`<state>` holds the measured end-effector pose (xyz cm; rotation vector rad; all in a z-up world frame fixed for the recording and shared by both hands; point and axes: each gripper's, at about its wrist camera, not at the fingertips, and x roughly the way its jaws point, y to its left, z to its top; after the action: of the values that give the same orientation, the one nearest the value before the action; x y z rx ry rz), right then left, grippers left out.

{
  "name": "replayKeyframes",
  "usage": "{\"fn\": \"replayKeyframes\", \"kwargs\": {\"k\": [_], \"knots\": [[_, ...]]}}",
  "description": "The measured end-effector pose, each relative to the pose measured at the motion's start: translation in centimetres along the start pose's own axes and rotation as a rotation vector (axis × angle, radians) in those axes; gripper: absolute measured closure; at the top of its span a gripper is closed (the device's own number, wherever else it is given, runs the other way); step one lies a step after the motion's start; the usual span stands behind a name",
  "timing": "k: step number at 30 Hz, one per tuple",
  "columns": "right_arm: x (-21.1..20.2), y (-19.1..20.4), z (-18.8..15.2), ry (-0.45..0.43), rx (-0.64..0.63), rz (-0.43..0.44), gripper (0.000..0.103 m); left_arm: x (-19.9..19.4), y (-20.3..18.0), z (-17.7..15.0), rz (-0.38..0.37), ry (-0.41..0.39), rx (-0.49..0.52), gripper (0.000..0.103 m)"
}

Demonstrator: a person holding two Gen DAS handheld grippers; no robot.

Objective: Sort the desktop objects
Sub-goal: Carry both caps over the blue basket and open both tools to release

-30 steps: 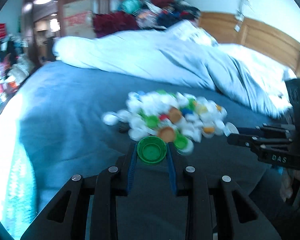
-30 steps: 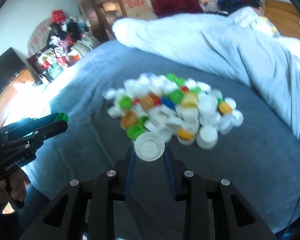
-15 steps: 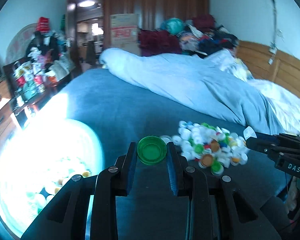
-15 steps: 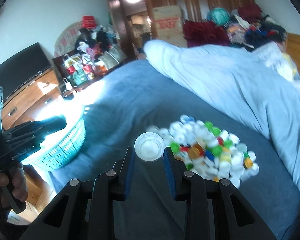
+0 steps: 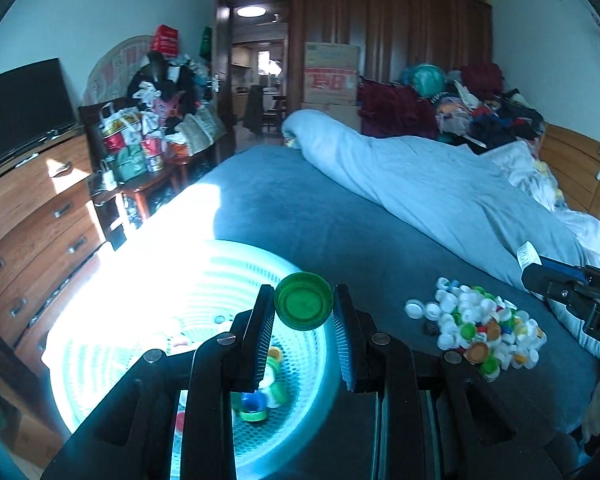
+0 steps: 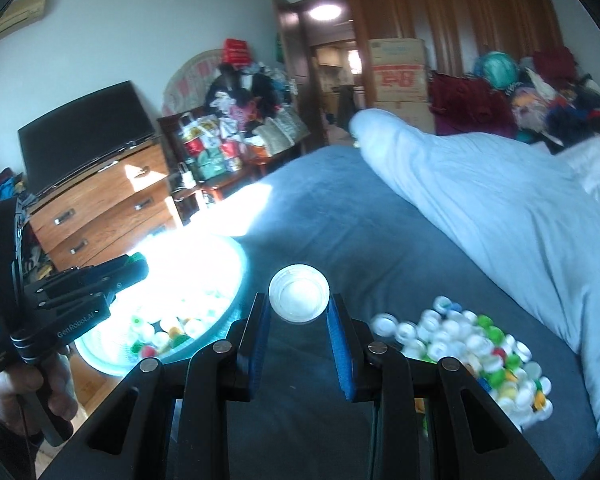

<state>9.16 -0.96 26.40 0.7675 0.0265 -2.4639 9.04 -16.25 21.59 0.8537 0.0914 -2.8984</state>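
Observation:
My left gripper [image 5: 303, 307] is shut on a green bottle cap [image 5: 303, 305] and holds it over the near rim of a pale green round basket [image 5: 100, 304] with several caps inside. My right gripper [image 6: 299, 300] is shut on a white bottle cap [image 6: 299, 298] above the blue bed, right of the basket [image 6: 224, 276]. A pile of mixed white, green, orange and blue caps [image 5: 478, 328] lies on the bed to the right; it also shows in the right wrist view [image 6: 472, 348].
A rumpled light blue duvet [image 5: 440, 196] lies across the far right of the bed. A wooden dresser [image 5: 32, 216] with a TV stands left of the basket. The bed sheet [image 5: 300, 208] stretches behind the basket. Sunlight washes out the basket.
Both grippers swung left and rose from the cap pile toward the basket, each still holding its cap. The basket has come into view under the left gripper.

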Motion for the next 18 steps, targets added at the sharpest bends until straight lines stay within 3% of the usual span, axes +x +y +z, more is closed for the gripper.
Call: {"fn": "replayKeyframes", "kwargs": {"k": [5, 18], "knots": [[1.6, 3.2, 0.8, 0.017, -0.045, 0.048, 0.071, 0.0, 1.9, -0.4, 0.058, -0.001, -0.034, 0.078], [6.1, 9.3, 2.1, 0.093, -0.121, 0.155, 0.071, 0.9, 6.3, -1.2, 0.125, 0.053, -0.095, 0.078]]}}
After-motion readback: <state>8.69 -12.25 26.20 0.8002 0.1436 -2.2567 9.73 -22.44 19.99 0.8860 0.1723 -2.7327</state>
